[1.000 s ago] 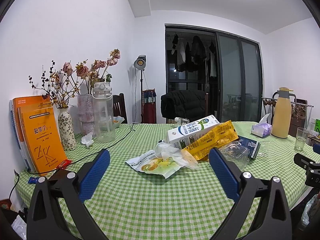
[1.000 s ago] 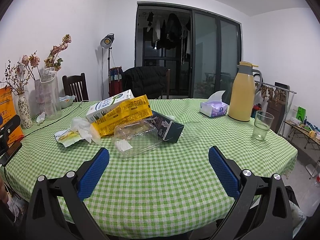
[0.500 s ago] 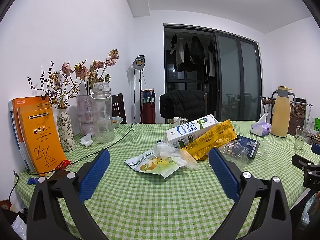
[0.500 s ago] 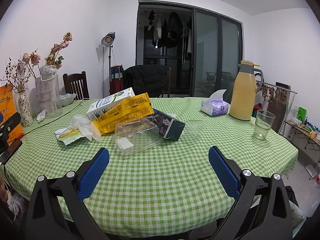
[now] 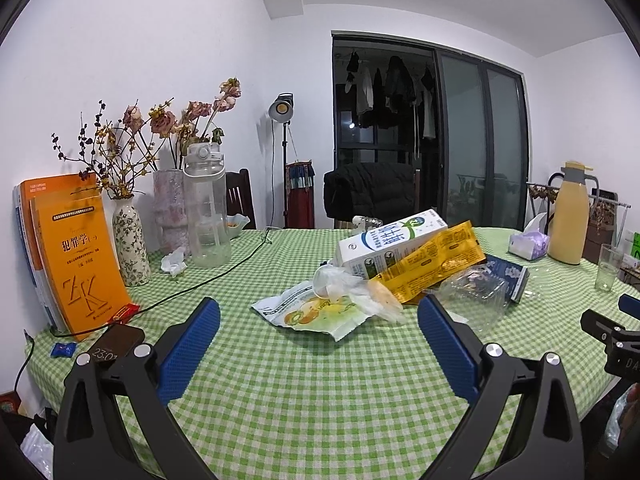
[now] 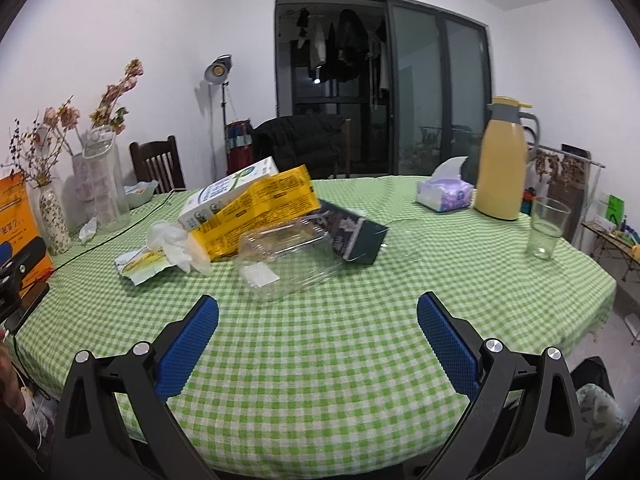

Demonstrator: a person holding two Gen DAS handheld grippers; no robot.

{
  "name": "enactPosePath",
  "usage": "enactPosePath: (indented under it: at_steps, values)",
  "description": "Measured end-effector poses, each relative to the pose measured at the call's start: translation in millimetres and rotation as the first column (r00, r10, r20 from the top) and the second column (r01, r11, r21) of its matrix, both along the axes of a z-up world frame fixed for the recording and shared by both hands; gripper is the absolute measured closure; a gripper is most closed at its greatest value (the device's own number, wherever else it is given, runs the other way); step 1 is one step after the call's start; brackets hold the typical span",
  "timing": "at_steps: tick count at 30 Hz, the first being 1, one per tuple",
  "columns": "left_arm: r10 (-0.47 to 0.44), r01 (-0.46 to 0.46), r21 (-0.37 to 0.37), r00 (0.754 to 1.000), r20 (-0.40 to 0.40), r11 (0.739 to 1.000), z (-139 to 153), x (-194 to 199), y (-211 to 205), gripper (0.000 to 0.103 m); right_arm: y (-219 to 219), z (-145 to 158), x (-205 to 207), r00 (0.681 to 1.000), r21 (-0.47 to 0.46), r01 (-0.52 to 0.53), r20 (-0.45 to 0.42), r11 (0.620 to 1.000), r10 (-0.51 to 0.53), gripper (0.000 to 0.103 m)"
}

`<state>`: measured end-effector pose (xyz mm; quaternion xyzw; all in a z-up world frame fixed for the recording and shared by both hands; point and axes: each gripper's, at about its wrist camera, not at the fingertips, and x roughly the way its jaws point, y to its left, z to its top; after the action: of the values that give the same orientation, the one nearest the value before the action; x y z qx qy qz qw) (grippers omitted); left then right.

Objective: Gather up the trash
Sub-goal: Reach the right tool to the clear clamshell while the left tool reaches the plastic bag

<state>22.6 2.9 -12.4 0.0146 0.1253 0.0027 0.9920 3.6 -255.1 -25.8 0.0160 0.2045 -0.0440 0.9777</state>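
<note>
Trash heaped mid-surface

Both the left gripper (image 5: pixel 319 316) and the right gripper (image 6: pixel 318 314) hover spread wide, holding nothing. The milk carton (image 5: pixel 390 240), yellow wrapper (image 5: pixel 430 266) and clear box (image 6: pixel 286 254) (all touching) lie piled on the checked surface (image 6: pixel 360 360).

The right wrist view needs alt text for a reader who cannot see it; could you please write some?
An open, empty hand-held gripper hovers over a green checked table, facing a pile of trash: a clear plastic box, a yellow wrapper, a milk carton and a dark box. Farther right stand a tissue pack, a yellow flask and a glass.
</note>
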Motion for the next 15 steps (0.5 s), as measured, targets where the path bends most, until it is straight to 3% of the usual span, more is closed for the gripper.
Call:
enactPosePath:
  at_steps: [15]
  values:
    - [0.036, -0.032, 0.064, 0.997, -0.073, 0.997, -14, 52, -11, 0.007, 2, -26, 66, 0.993, 0.086, -0.082, -0.083, 0.993, 0.089, 0.008]
